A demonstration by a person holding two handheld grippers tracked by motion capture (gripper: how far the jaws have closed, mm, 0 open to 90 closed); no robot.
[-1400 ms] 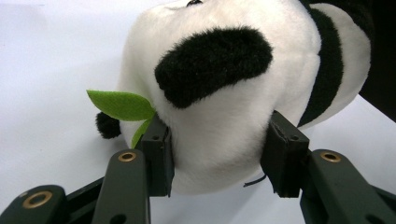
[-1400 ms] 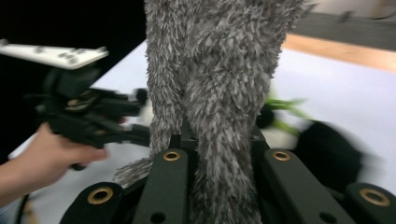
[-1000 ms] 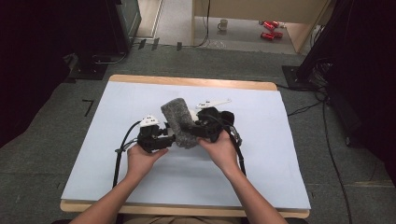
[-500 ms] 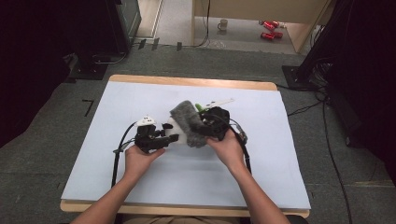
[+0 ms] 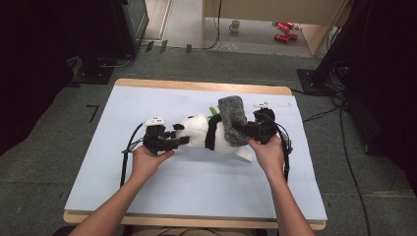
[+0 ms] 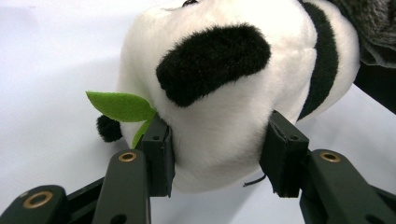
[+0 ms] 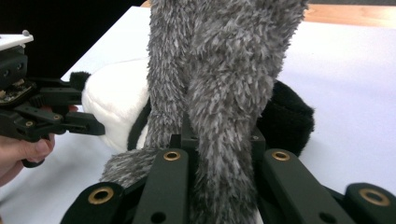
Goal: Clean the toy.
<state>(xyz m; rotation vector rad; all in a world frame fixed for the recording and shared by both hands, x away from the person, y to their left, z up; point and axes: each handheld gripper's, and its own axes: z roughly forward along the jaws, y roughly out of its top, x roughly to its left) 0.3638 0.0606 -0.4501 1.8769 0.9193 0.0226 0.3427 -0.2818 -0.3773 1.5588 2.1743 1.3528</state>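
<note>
At surface centre: panda plush (image 5: 204, 132) lies on its side on the pale surface (image 5: 162, 196), head toward 9 o'clock.
Left claw (image 5: 183, 140): pinches the panda's head, both pads pressed into the white fur.
Right claw (image 5: 235, 132): pressed together on the grey furry cloth (image 5: 232, 120).
Change: cloth has shifted toward 3 o'clock, uncovering the panda.
Meaning: cover is probably coming off; left grip anchors the toy.

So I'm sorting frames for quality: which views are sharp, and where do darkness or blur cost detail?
High view: table evenly lit, surroundings nearly black, picture rather soft. Left gripper view: panda toy crisp and bright, the white table behind it close to washed out. Right gripper view: grey fur cloth sharp, black background at upper left, the near links slightly soft.
</note>
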